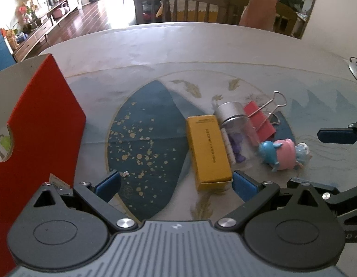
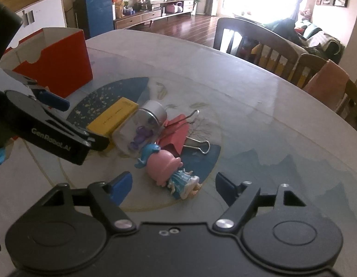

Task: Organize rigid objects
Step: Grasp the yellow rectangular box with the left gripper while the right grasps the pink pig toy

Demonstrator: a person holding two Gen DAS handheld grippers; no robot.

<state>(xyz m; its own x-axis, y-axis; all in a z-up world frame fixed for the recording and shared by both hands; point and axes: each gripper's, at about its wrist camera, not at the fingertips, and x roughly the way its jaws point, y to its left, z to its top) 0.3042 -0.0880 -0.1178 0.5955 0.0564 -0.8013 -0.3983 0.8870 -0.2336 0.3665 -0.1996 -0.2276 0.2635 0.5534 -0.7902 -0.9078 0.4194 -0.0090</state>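
Observation:
A yellow box (image 1: 209, 151) lies on the table beside a clear jar with a silver lid (image 1: 236, 127), a red binder clip (image 1: 259, 121) and a pink-and-blue toy figure (image 1: 282, 153). My left gripper (image 1: 176, 183) is open and empty, its right pad near the box's near end. The same pile shows in the right wrist view: yellow box (image 2: 113, 117), jar (image 2: 141, 129), clip (image 2: 178, 133), toy (image 2: 166, 167). My right gripper (image 2: 173, 188) is open, just short of the toy, touching nothing. An open red box (image 1: 39, 124) stands at the left.
The red box (image 2: 60, 62) stands at the table's far left in the right wrist view. The left gripper's body (image 2: 46, 127) reaches in beside the yellow box. Wooden chairs (image 1: 180, 7) stand behind the round table (image 1: 155, 46).

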